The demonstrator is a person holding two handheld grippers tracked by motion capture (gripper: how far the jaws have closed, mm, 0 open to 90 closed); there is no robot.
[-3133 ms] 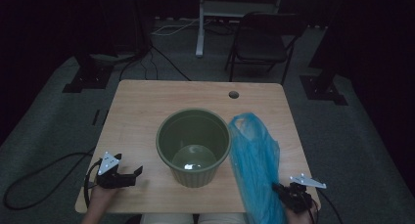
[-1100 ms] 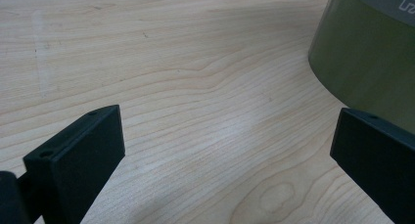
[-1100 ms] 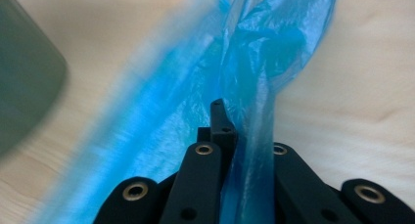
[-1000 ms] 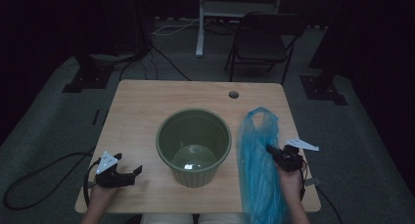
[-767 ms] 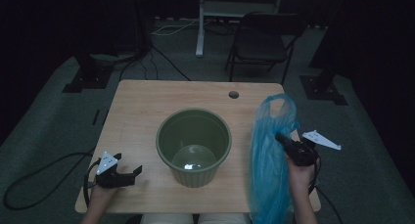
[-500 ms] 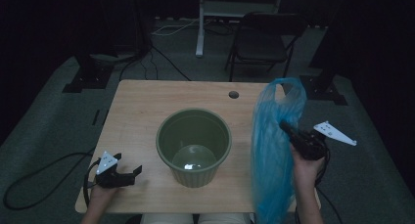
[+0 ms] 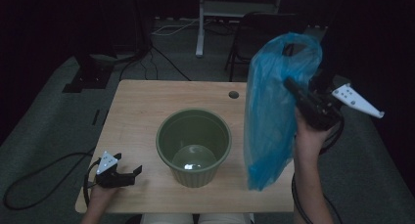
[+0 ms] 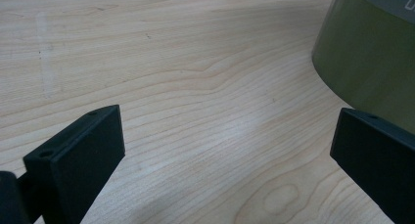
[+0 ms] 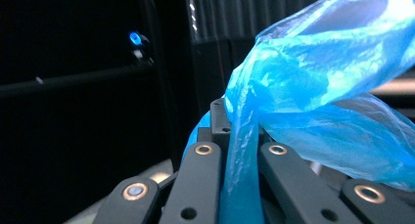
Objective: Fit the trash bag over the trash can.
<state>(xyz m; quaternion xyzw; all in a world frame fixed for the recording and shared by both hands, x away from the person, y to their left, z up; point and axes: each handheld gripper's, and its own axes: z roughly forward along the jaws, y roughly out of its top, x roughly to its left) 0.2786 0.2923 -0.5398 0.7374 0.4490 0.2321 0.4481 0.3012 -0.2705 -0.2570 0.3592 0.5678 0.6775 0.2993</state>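
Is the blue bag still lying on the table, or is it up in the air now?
In the air: the blue bag hangs off the table from the shut right claw, beside the green pot.

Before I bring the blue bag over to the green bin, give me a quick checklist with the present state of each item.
1. Right gripper clamped on the blue bag: ok, plastic pinched between shut jaws.
2. Bag clear of the table: ok, it hangs free.
3. Green bin upright, mouth unobstructed: ok.
4. Bag mouth open for fitting: not ok, it hangs bunched.
5. Left gripper free to help: ok, open beside the bin.
6. Bag free of tears: cannot tell.
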